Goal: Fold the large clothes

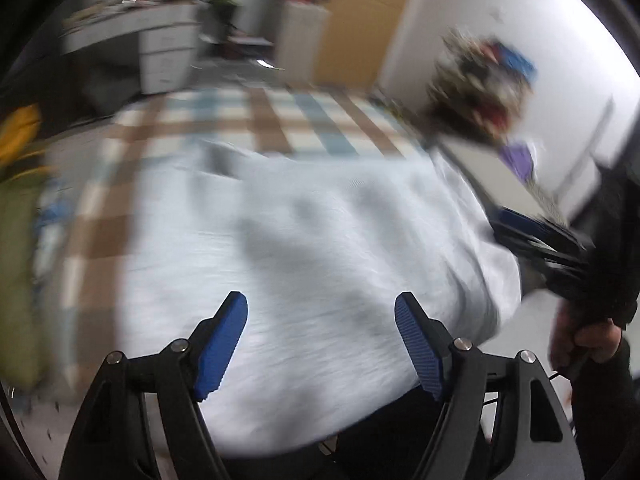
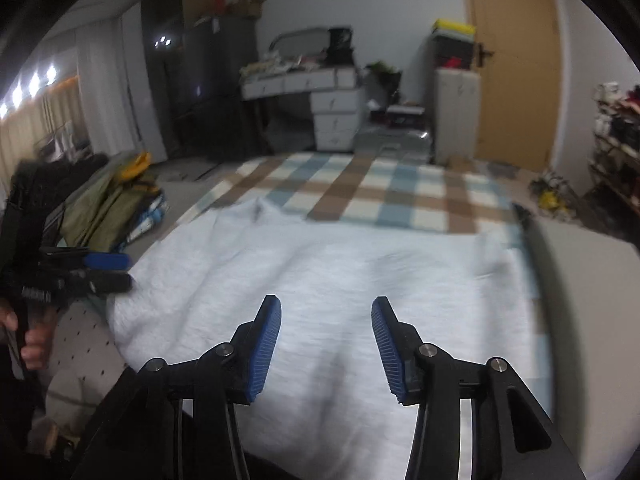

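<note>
**Both tools hang empty over the spread white garment**

Nearest the right wrist lens, the right tool [image 2: 326, 344] stands with its blue pads [image 2: 264, 350] a moderate gap apart, nothing between them, tilted down over the white garment [image 2: 320, 264]. That garment lies spread flat across the bed, filling the view from 6 o'clock up to the middle. At 9 o'clock the left tool [image 2: 108, 270] reaches in sideways, gripped from below by a hand [image 2: 34, 338] with its fingers curled round the handle.

From the left wrist view, which is blurred, the left tool [image 1: 320, 344] has its pads wide apart and holds nothing, with the garment [image 1: 304, 232] beneath it; at 3 o'clock the right tool [image 1: 532, 236] shows, held by a hand [image 1: 588, 336] in a dark sleeve.

Farther off, at 12 o'clock, the checked blanket [image 2: 380, 188] covers the bed beyond the garment. A pile of folded clothes [image 2: 116, 204] sits at 10 o'clock.
</note>
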A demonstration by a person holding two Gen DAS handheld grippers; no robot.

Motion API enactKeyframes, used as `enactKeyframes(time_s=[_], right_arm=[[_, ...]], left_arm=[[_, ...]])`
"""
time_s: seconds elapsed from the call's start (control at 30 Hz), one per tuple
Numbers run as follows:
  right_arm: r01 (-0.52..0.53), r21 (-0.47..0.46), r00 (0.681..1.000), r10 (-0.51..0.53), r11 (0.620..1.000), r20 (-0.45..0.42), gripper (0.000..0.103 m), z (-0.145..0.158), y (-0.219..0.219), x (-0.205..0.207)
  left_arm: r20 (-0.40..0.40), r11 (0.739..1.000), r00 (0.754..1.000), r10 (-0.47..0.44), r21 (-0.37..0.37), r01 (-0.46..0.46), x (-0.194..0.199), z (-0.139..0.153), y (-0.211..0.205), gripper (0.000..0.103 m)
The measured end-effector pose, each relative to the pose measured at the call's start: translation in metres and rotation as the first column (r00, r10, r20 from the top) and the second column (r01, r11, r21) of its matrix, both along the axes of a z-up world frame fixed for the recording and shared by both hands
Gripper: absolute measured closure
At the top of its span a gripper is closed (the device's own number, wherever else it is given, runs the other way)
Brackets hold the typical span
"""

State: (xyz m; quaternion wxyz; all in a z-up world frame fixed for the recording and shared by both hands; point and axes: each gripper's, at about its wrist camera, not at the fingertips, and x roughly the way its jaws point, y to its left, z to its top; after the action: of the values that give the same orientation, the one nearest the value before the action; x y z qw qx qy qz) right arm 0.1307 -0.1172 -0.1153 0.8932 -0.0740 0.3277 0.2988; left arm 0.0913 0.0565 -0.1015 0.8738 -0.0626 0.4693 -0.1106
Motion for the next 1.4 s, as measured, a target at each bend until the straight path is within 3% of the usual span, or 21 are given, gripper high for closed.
enactKeyframes(time_s=[0.07, 0.13, 0.2, 0.37, 0.43, 0.5, 0.57, 0.63, 0.73, 0.77, 0.83, 0.9, 1.0, 1.07, 1.13, 1.2, 1.27, 1.4], right_arm=[[-0.018, -0.082, 0.992, 0.007, 0.996, -0.13, 0.059, -0.052, 0.018, 0.011], [0.026, -0.163, 0.978, -0.059, 0.986, -0.2, 0.057, -0.09, 0.033, 0.031], [0.055, -0.132, 0.978, -0.08, 0.99, -0.191, 0.057, -0.09, 0.032, 0.04], [0.063, -0.179, 0.976, -0.098, 0.982, -0.193, 0.059, -0.081, 0.038, 0.043], [0.073, -0.121, 0.981, -0.093, 0.99, -0.168, 0.063, -0.061, 0.015, 0.022], [0.097, -0.052, 0.987, -0.103, 0.994, -0.125, 0.061, -0.042, 0.0, 0.009], [0.135, -0.027, 0.987, -0.136, 0.991, -0.08, 0.06, -0.033, -0.021, -0.007], [0.174, -0.04, 0.978, -0.177, 0.984, -0.111, 0.059, -0.047, -0.039, -0.01], [0.186, -0.122, 0.947, -0.212, 0.975, -0.243, 0.058, -0.097, -0.042, 0.006], [0.189, -0.1, 0.951, -0.208, 0.977, -0.23, 0.058, -0.102, -0.043, 0.006], [0.187, -0.113, 0.962, -0.205, 0.976, -0.182, 0.058, -0.097, -0.04, 0.001], [0.198, -0.092, 0.953, -0.214, 0.976, -0.216, 0.061, -0.087, -0.04, 0.002], [0.155, 0.068, 0.97, -0.139, 0.985, -0.198, 0.06, -0.056, -0.039, -0.003], [0.05, 0.148, 0.987, -0.026, 0.988, -0.16, 0.053, -0.042, -0.024, -0.008], [-0.014, 0.076, 0.986, 0.027, 0.997, -0.167, 0.051, -0.048, 0.008, -0.002], [0.002, -0.049, 0.977, -0.012, 0.999, -0.213, 0.049, -0.075, 0.032, 0.012], [0.046, 0.036, 0.979, -0.038, 0.998, -0.2, 0.047, -0.084, 0.029, 0.019], [0.041, 0.085, 0.978, -0.023, 0.996, -0.207, 0.046, -0.084, 0.022, 0.021]], left_arm=[[-0.105, 0.999, 0.994, 0.009, 0.039, -0.005, 0.026, -0.033, -0.006, 0.031], [-0.143, 1.0, 0.989, 0.025, -0.001, -0.025, 0.036, -0.064, 0.008, 0.028], [-0.079, 0.999, 0.996, 0.029, -0.032, -0.031, 0.038, -0.066, 0.023, 0.026], [-0.097, 0.998, 0.993, 0.064, 0.02, -0.062, 0.03, -0.052, 0.031, 0.026], [-0.068, 0.995, 0.993, 0.1, 0.002, -0.101, 0.017, -0.036, 0.027, 0.028], [0.009, 0.994, 0.996, 0.091, -0.059, -0.091, -0.008, -0.018, 0.031, 0.028], [0.05, 0.995, 0.997, 0.063, -0.074, -0.06, -0.019, -0.013, 0.028, 0.027], [0.043, 0.998, 0.998, 0.036, -0.051, -0.033, -0.013, -0.025, 0.017, 0.027], [-0.077, 0.999, 0.996, 0.032, 0.008, -0.032, 0.019, -0.069, 0.002, 0.026], [-0.058, 0.999, 0.998, 0.037, -0.005, -0.037, 0.022, -0.07, 0.005, 0.023], [-0.027, 1.0, 1.0, 0.015, 0.001, -0.015, 0.022, -0.07, 0.008, 0.022], [-0.035, 1.0, 0.999, 0.004, -0.002, -0.004, 0.02, -0.068, 0.011, 0.022], [-0.043, 1.0, 0.999, -0.016, 0.02, 0.017, 0.021, -0.066, 0.012, 0.022], [-0.045, 1.0, 0.999, -0.009, 0.015, 0.01, 0.023, -0.066, 0.011, 0.021], [-0.034, 1.0, 0.999, -0.009, 0.02, 0.01, 0.024, -0.069, 0.01, 0.021], [-0.03, 1.0, 1.0, -0.01, 0.028, 0.011, 0.012, -0.069, 0.0, 0.021], [-0.02, 0.999, 1.0, -0.014, 0.032, 0.015, 0.011, -0.069, -0.001, 0.021], [-0.069, 0.999, 0.997, 0.035, 0.001, -0.035, 0.012, -0.054, 0.003, 0.022]])
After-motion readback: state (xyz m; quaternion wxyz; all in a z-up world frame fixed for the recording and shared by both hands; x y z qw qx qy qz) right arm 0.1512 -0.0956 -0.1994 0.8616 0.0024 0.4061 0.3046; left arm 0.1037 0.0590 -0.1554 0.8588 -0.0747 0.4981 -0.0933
